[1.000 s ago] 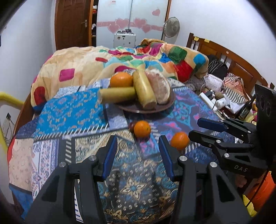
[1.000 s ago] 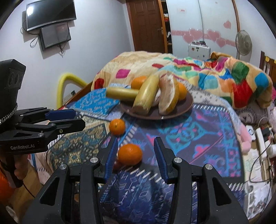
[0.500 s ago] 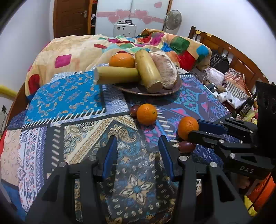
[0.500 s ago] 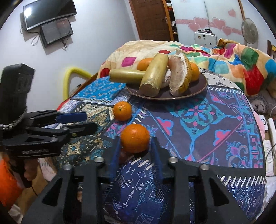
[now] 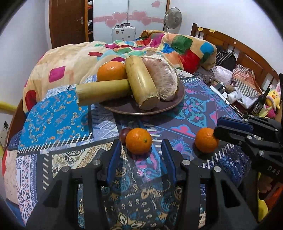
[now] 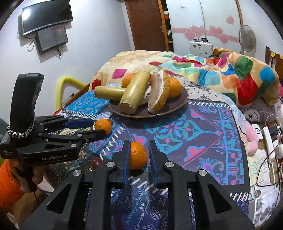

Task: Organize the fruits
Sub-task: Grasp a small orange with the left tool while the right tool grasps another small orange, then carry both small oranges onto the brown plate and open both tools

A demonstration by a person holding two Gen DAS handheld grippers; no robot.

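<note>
A brown plate (image 5: 177,99) (image 6: 178,104) holds two sugarcane pieces (image 5: 141,83), a peeled pomelo (image 5: 162,77) and oranges (image 5: 111,70). Two loose oranges lie on the patterned tablecloth. My left gripper (image 5: 139,148) is open with one orange (image 5: 138,143) (image 6: 104,125) between its fingertips; a small dark red fruit (image 5: 123,134) sits just left of it. My right gripper (image 6: 138,155) is shut on the other orange (image 6: 137,155) (image 5: 206,142). Another dark red fruit (image 6: 96,162) lies left of the right gripper.
A colourful quilt (image 5: 123,53) lies on the bed behind the table. A wooden headboard (image 5: 238,51), a power strip and clutter (image 6: 270,141) are to the right. A fan (image 6: 246,38) and a wall TV (image 6: 46,16) are at the back.
Both grippers have moved forward toward the plate. The left gripper's fingers now bracket the nearer orange. The right gripper stays closed on its orange.
</note>
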